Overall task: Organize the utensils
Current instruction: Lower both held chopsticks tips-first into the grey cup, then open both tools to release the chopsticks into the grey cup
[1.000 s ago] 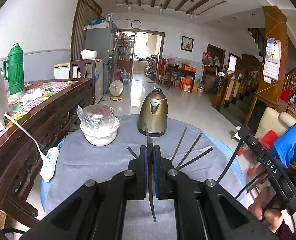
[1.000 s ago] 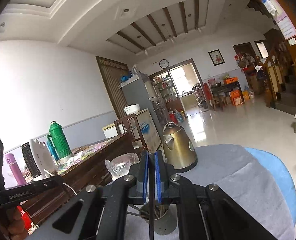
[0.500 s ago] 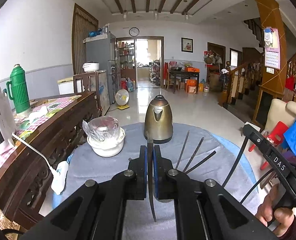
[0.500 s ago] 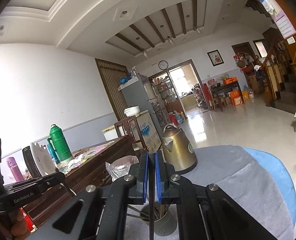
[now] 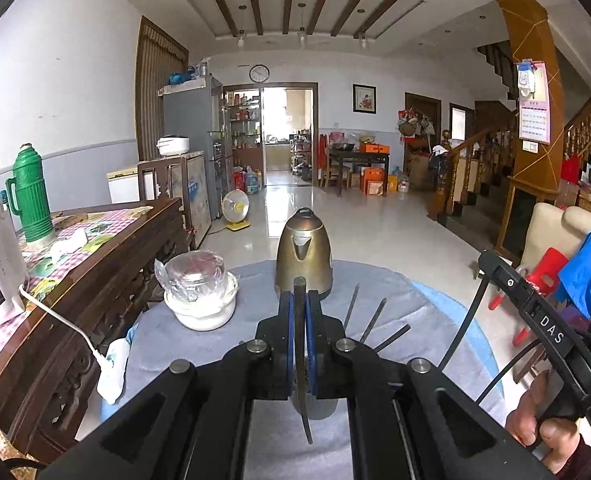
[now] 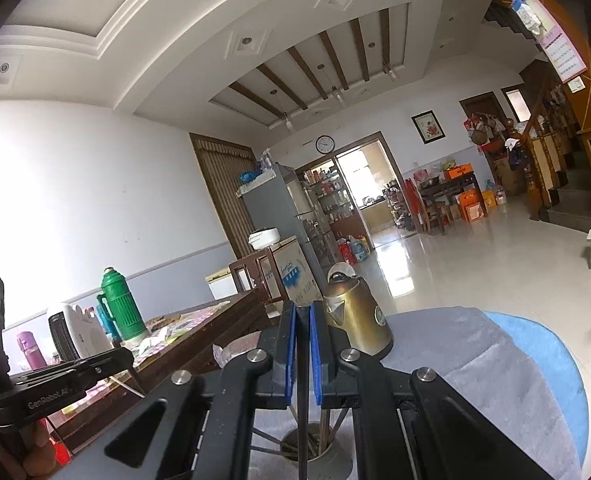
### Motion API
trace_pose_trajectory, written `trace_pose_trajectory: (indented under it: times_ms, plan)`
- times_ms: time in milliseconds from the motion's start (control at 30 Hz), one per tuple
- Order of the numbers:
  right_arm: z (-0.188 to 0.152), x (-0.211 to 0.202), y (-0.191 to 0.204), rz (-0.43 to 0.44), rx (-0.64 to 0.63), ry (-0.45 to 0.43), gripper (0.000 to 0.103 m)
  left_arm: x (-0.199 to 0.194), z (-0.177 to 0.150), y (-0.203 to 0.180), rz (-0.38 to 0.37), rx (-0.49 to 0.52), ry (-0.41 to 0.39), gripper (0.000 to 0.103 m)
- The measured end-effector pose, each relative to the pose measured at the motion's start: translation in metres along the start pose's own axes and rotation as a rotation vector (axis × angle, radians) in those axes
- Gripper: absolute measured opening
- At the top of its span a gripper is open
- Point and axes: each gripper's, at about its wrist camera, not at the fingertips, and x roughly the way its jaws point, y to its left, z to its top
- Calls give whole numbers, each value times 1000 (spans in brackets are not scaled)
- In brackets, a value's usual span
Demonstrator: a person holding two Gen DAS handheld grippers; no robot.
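My left gripper point(image 5: 299, 300) is shut on a slim dark utensil point(image 5: 304, 420), which stands upright between the blue pads with its narrow end pointing down. Several dark sticks point(image 5: 375, 320) fan out from behind its right finger. My right gripper point(image 6: 303, 312) is shut on a thin dark stick point(image 6: 303, 440) that hangs straight down over a grey utensil holder point(image 6: 335, 460). The holder stands on the grey tablecloth point(image 6: 475, 360) and has more sticks in it. Each view catches the other gripper at its edge, held in a person's hand point(image 5: 543, 432).
A brass kettle point(image 5: 303, 256) stands at the far middle of the round table and a white bowl under plastic wrap point(image 5: 199, 300) to its left. A wooden sideboard point(image 5: 95, 280) with a green thermos point(image 5: 29, 196) and a white heater borders the left side. A chair with blue cloth is at the right.
Both grippers have risen a little with their utensils still clamped. The left wrist view has levelled out, and the kettle and bowl now sit lower in it.
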Motion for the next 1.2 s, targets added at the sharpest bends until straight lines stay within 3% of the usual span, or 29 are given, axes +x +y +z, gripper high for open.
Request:
trace_pose_trajectory:
  times_ms: [600,833,1000,1200]
  plan:
    - [18,0,3,-8,35,-91,7,-10,29,2,-37,-56,-104,6]
    - [17,19,16,-66,7,-165,8,3,25,6,-30,-103,-185,6]
    - [10,46,25,-144,-17,-193,8,21,13,5,21,-107,-234,6]
    - [1,71,30,-194,-18,-192,8,46,-1,10,40,-166,-213,6]
